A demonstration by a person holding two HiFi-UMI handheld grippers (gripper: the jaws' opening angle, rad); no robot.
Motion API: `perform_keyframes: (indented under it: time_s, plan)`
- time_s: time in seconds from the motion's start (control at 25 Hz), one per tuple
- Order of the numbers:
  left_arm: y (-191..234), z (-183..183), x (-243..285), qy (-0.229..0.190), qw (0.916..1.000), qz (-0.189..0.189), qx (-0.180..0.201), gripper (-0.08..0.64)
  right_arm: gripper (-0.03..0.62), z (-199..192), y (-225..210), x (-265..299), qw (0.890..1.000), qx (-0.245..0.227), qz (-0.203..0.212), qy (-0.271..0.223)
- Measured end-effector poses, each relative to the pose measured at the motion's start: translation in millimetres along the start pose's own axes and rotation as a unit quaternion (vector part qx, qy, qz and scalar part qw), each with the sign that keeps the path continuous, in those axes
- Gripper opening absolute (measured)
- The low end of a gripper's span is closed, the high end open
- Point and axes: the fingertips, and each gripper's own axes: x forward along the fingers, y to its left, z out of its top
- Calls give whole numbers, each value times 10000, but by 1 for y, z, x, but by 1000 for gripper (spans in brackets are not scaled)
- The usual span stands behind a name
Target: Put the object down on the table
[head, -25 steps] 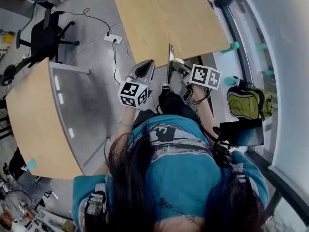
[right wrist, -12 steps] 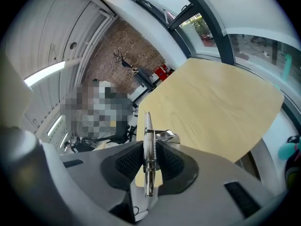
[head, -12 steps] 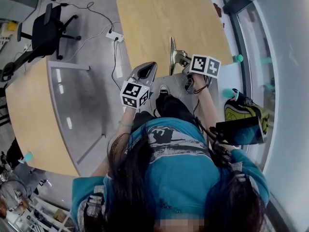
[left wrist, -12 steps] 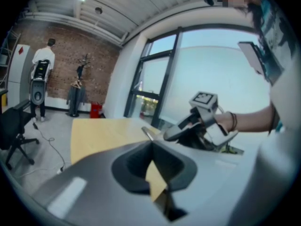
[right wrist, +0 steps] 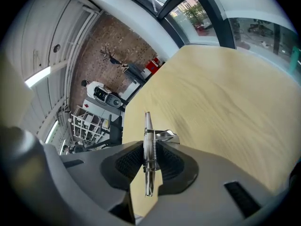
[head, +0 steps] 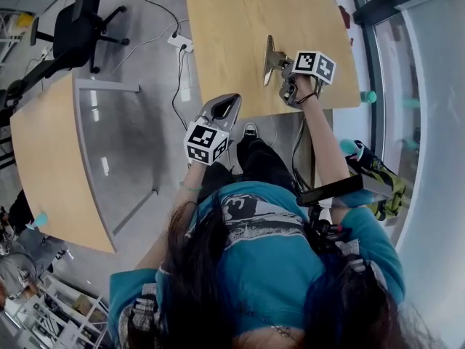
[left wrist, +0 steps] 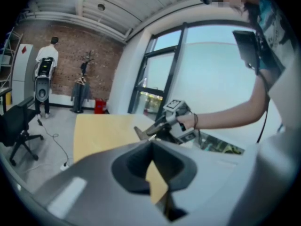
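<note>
Silver metal spring clamp (right wrist: 148,147) held above the light wooden table (head: 240,20).
Right gripper (head: 280,63) clamps it edge-up; long axis follows the jaws, tip pointing away from the person. Left gripper (head: 225,102) closed, empty.

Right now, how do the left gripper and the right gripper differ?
The right gripper grips a metal tool; the left gripper is shut on nothing. The right gripper is out over the table; the left gripper sits back by the table's near edge. Both point toward the table.
</note>
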Motion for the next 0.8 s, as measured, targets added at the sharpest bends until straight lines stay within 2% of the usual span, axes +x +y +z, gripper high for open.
perform_keyframes:
  time_s: [0.32,0.6,0.8]
  plan:
    - [5,0,4,-2,10000,45,8,2,91,26,-34,39,9991,296,-285,-56]
    - [9,5,6,-17,10000,18,35,2,91,37,-50,49,9979,404,-495,-147]
    - [9,5,5,-2,10000,1,40,2,91,35,-56,51,9965,695,-384,-259]
